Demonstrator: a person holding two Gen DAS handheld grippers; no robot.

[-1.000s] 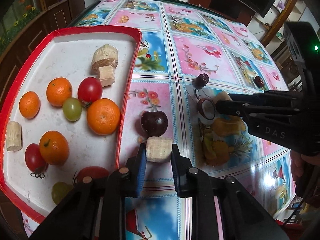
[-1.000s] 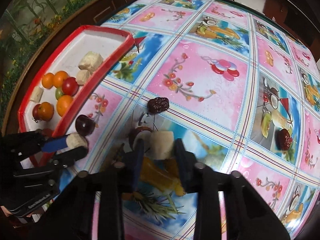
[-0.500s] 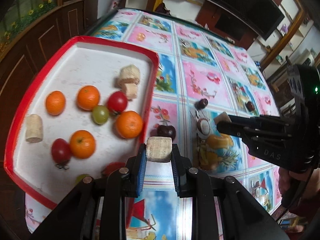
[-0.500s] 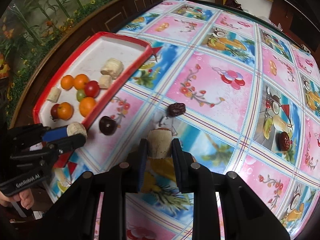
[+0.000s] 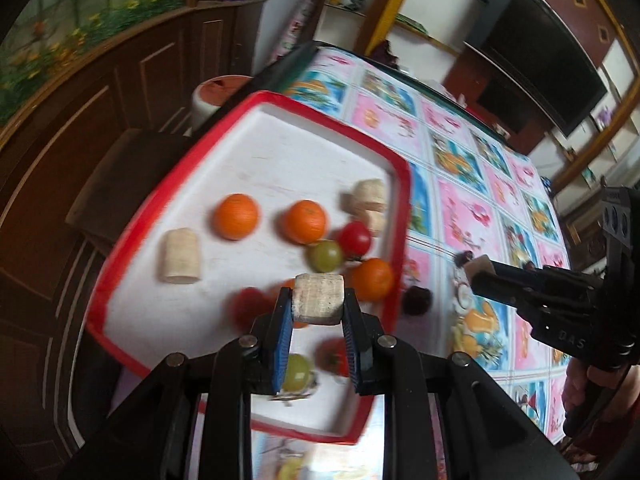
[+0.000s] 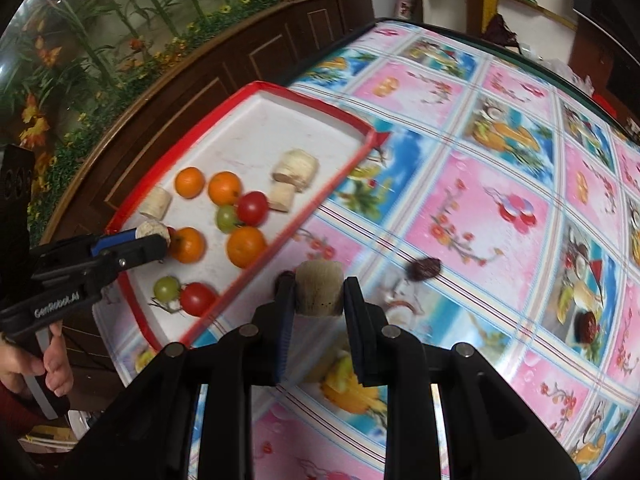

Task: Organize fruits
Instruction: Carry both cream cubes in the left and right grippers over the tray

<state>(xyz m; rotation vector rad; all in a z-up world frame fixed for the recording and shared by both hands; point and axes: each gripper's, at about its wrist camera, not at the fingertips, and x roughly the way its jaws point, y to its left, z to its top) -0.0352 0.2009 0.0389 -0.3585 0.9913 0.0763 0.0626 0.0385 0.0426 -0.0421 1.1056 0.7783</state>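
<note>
A red-rimmed white tray (image 5: 402, 172) (image 6: 320, 106) holds oranges (image 5: 236, 216), tomatoes (image 6: 252, 208), green grapes (image 5: 326, 256) and pale stalk pieces (image 5: 180, 256). My left gripper (image 5: 318, 304) is shut on a pale stalk piece (image 5: 319, 298) and hangs above the tray's near part. My right gripper (image 6: 318, 294) is shut on another pale stalk piece (image 6: 320, 288), above the tablecloth just right of the tray's rim. A dark plum (image 5: 416, 300) lies beside the tray, and a dark date (image 6: 424, 268) lies further right.
The table wears a bright fruit-print cloth (image 6: 480, 200). Another dark date (image 6: 586, 326) lies at the far right. A wooden cabinet (image 5: 120, 92) with a flower mural (image 6: 100, 48) runs along the left of the table. A hand (image 6: 44, 364) grips the left tool.
Both grippers rose with their stalk pieces. The left one swung from the cloth beside the plum to over the tray. The right one lifted off the cloth and shifted toward the tray's rim.
</note>
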